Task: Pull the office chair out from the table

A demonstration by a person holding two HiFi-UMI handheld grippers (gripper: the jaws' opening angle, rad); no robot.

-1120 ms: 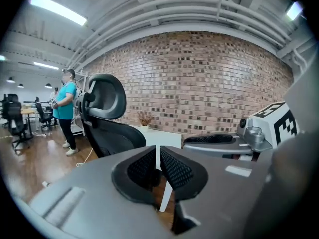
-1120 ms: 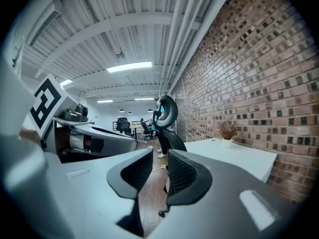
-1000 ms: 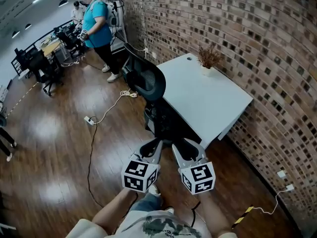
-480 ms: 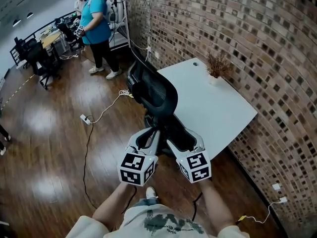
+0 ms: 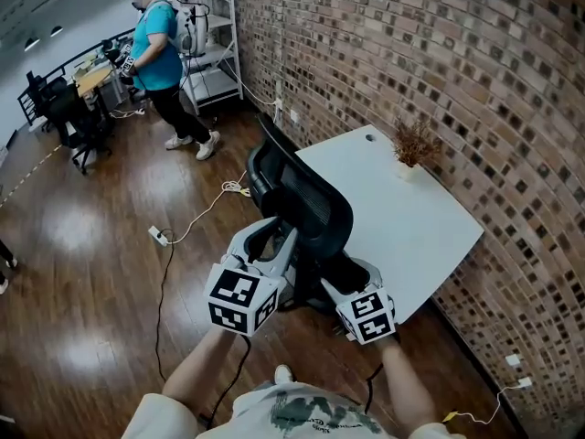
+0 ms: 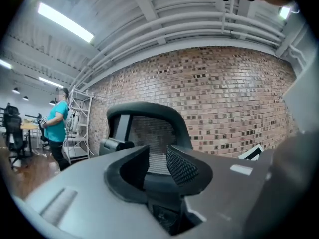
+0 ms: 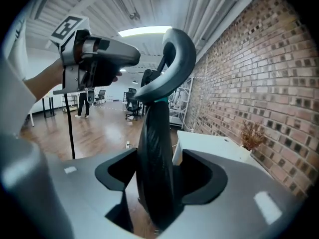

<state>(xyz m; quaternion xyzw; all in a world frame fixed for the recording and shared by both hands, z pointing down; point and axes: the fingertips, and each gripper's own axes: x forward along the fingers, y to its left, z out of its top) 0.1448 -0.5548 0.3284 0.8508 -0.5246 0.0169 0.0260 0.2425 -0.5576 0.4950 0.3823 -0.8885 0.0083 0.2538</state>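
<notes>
1. Room: brick wall [image 5: 439,53] on the right and a wood floor [image 5: 82,245]. A white surface [image 5: 402,218] is set against the wall, with a small dried plant [image 5: 413,149] at its far end.
2. The chair [image 5: 306,199] is black with a mesh back. It stands at the open long side of the surface, close against that edge and toward the near corner. The seat is mostly hidden behind the back and the claws.
3. The left claw [image 6: 154,156] is partly open, and its jaws have just been opening. It grips nothing; the chair back shows through the gap, beyond the tips. In the head view it sits just beside the chair back, on the floor side.
4. The right claw [image 7: 159,158] has its jaws wide, and they have just been opening. The chair back, seen edge-on, stands in the gap with clear space on its wall side, so the pads are not clamped on it. The head view puts it low by the seat.
5. Background: a person [image 5: 155,44] in a teal shirt stands by a metal rack [image 5: 206,35], well apart from the chair. A cable [image 5: 196,213] trails over the floor.
</notes>
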